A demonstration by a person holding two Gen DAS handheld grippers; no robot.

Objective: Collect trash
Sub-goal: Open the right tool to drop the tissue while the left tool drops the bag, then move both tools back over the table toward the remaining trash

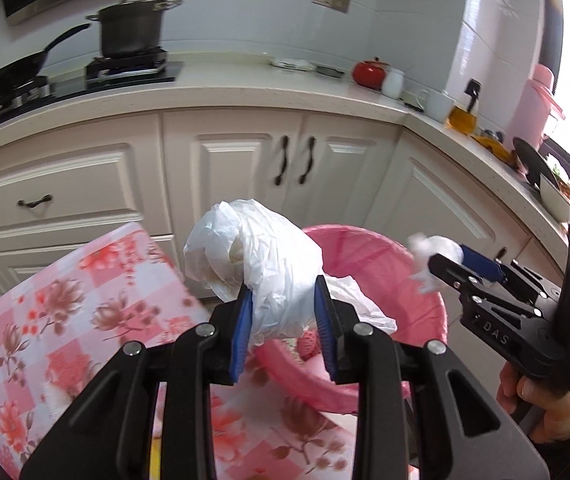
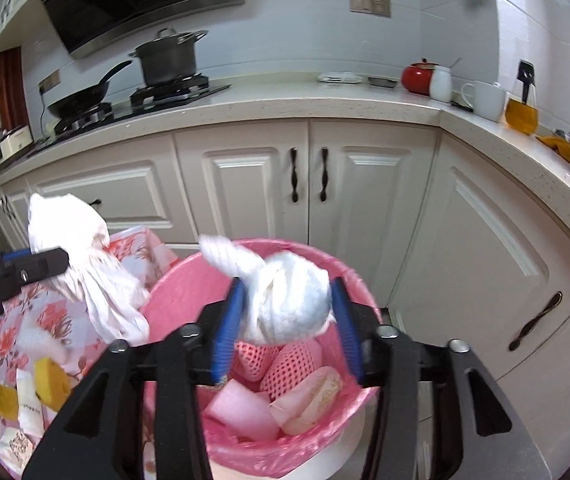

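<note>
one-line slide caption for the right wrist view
Right gripper open around a knotted white bundle above the pink-lined trash bin, near kitchen cabinets.

A home kitchen: beyond the tongs, a stove point(image 2: 141, 100) with a lidded pot point(image 2: 169, 58) and a pan point(image 2: 81, 98) sits on a pale worktop point(image 2: 285, 100) over white cupboards point(image 2: 245, 184).

A lidded steel pot point(image 2: 169, 56) stands on the gas hob point(image 2: 173, 90) at eleven o'clock, with a black frying pan point(image 2: 81, 98) just to its left. Along the pale surface point(image 2: 285, 104) toward one o'clock sit a red lidded jar point(image 2: 419, 77), a white jar point(image 2: 441, 83), a white mug point(image 2: 487, 100) and an oil bottle point(image 2: 521, 114). Cream cabinet doors point(image 2: 241, 184) with dark handles run below.
</note>
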